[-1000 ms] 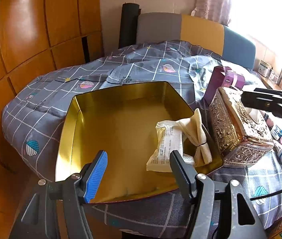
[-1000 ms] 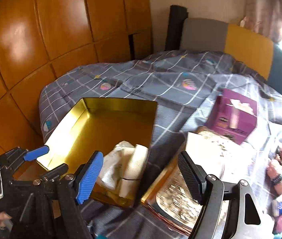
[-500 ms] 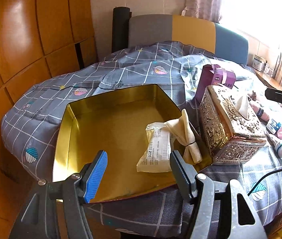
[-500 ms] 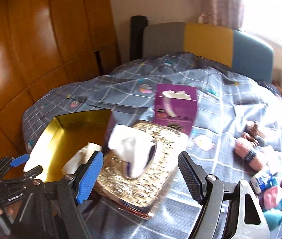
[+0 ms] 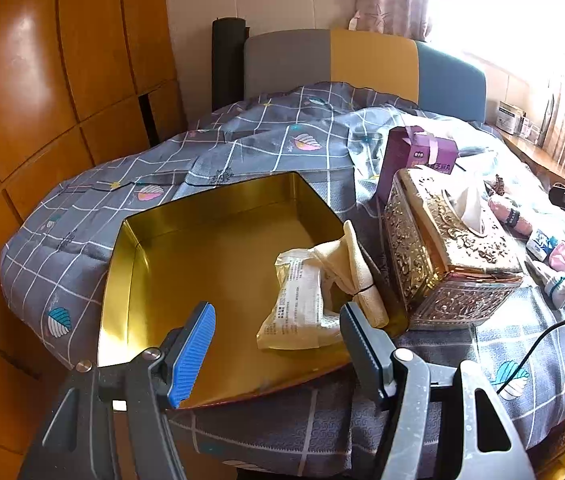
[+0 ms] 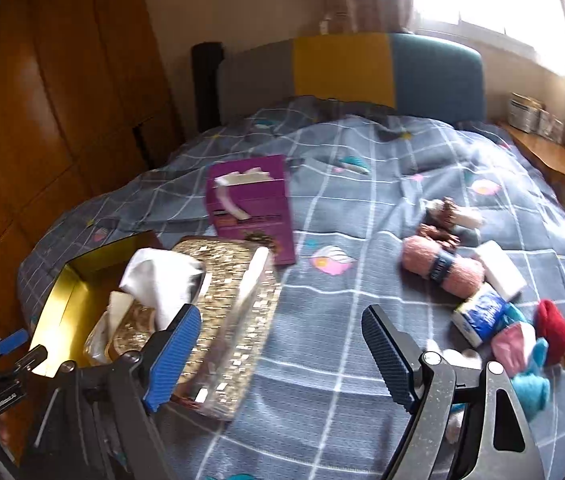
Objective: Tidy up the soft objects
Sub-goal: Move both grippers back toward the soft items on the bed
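Note:
A gold tin tray (image 5: 134,248) lies on the bed and holds a packaged cloth (image 5: 298,304) and a tied cream cloth (image 5: 356,268) at its right side. My left gripper (image 5: 278,346) is open and empty over the tray's near edge. My right gripper (image 6: 282,354) is open and empty above the quilt, right of the ornate gold tissue box (image 6: 226,320). Soft items lie to its right: pink yarn (image 6: 442,268), a blue-white pack (image 6: 480,316), red (image 6: 554,328), pink and teal socks (image 6: 530,388).
A purple tissue box (image 6: 254,208) stands behind the gold tissue box (image 5: 454,248). The bed carries a grey checked quilt (image 6: 362,184). Wooden wardrobe panels (image 5: 62,72) are on the left; a headboard (image 6: 346,68) and a wooden ledge (image 6: 554,160) are at the back and right.
My right gripper has swung right, from over the tray and gold box to over the quilt near the yarn and socks. My left gripper has stayed open by the tray, shifting slightly.

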Demonstrator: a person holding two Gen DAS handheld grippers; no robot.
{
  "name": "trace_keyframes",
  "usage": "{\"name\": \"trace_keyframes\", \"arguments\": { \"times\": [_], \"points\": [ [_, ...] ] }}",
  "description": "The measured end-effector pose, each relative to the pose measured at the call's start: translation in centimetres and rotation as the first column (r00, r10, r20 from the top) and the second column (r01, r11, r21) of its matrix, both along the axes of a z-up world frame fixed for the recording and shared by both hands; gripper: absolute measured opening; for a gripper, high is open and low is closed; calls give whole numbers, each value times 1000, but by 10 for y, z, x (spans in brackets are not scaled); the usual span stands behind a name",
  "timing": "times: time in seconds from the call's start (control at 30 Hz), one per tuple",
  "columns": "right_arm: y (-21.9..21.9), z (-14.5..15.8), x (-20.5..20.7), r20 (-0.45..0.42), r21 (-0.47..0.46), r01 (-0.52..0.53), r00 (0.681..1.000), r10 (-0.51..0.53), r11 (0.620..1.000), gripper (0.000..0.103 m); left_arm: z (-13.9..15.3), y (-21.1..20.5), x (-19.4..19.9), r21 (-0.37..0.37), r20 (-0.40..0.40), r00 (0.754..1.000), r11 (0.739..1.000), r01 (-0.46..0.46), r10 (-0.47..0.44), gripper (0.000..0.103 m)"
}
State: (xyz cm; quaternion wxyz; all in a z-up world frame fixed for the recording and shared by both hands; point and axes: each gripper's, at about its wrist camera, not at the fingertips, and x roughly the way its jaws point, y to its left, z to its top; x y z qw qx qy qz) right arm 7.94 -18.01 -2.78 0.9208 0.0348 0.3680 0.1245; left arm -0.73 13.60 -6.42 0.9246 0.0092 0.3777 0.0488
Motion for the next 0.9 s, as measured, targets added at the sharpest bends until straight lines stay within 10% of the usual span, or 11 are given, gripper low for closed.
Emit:
{"name": "trace_keyframes", "arguments": {
  "times": [0.3, 0.53, 0.9],
  "points": [
    [-80, -3, 1, -21, 50, 210, 978, -209, 976, 90, 25, -22, 4, -22, 70, 994, 996, 84, -83, 66],
    [-177, -10, -6, -34, 108, 491, 871, -491, 864, 94, 57, -71, 25, -56, 102, 962, 964, 260, -253, 66],
    [-268, -44, -38, -143, 266, 676, 732, -666, 687, 94, 39, -239, 83, -173, -71, 802, 799, 576, -593, 66]
  ]
}}
